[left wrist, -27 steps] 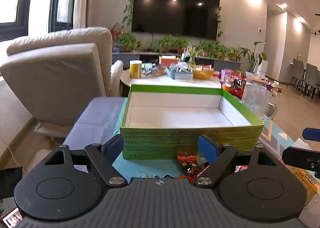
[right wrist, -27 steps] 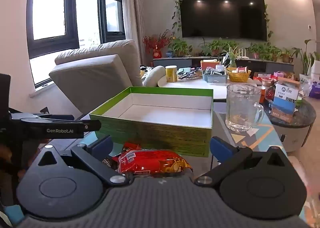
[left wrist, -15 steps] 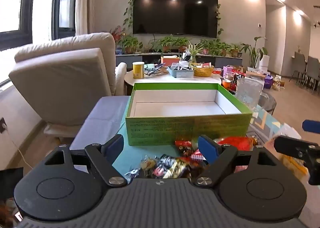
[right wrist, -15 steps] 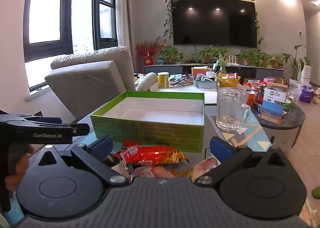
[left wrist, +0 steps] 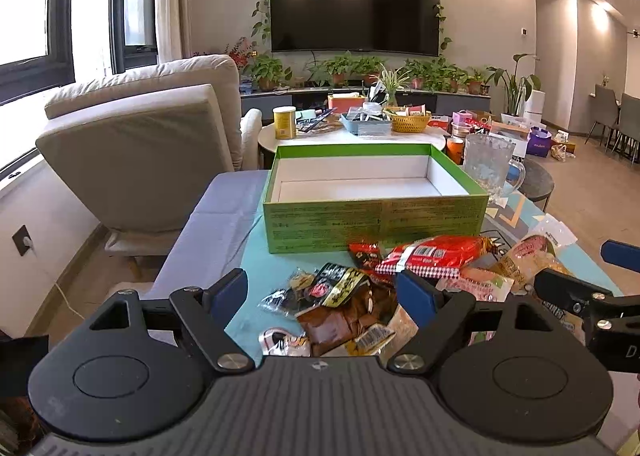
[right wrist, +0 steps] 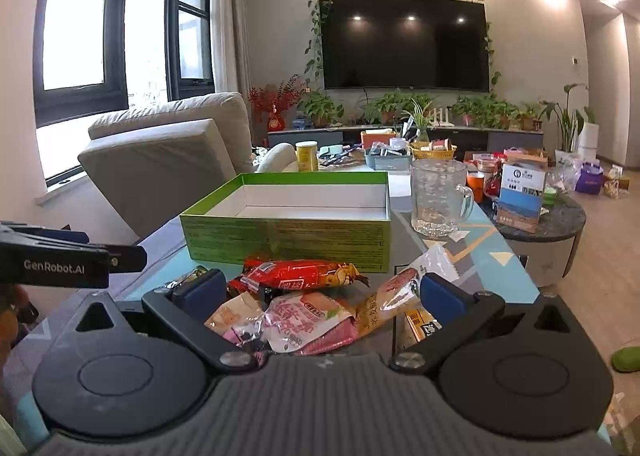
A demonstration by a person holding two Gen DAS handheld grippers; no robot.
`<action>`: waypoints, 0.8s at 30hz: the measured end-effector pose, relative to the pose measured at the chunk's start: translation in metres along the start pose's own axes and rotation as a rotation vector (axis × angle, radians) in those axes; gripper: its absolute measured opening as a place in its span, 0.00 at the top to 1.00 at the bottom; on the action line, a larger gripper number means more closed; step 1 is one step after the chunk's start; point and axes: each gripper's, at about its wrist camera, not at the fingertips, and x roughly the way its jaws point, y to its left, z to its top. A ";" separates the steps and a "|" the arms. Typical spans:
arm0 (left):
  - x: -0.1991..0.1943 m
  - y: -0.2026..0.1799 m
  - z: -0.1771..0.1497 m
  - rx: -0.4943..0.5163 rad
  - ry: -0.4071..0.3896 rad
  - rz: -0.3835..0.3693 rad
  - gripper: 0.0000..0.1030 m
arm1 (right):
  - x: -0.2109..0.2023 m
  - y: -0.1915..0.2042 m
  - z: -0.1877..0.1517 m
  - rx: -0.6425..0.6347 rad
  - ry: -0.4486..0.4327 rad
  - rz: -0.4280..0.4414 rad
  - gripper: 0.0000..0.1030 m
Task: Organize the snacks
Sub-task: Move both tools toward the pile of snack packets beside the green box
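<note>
Left gripper (left wrist: 322, 292): jaws apart, hovering over dark snack packets (left wrist: 340, 308). Red snack packet (right wrist: 300, 274): long axis left-right, just near of green box (right wrist: 288, 236). Right gripper (right wrist: 320, 296): jaws apart over pink packet (right wrist: 308, 316). Surface: teal patterned table (left wrist: 272, 268); living room. Right view alone shows glass mug's handle (right wrist: 466, 200).

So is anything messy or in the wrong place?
Yes. The snacks lie in a jumbled heap on the table in front of the green box, overlapping each other, while the box holds nothing.
</note>
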 end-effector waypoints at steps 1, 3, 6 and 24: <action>0.000 0.000 -0.002 -0.001 0.008 0.002 0.22 | -0.002 -0.001 -0.001 0.002 -0.003 0.003 0.48; 0.001 0.001 -0.002 -0.003 0.026 0.005 0.22 | -0.004 -0.003 -0.004 0.010 -0.005 0.002 0.48; 0.005 0.000 -0.002 -0.006 0.047 0.008 0.22 | -0.005 -0.006 -0.005 0.023 -0.006 -0.001 0.48; 0.032 -0.012 0.003 0.053 0.087 0.003 0.22 | 0.000 -0.007 -0.012 0.022 0.023 0.006 0.48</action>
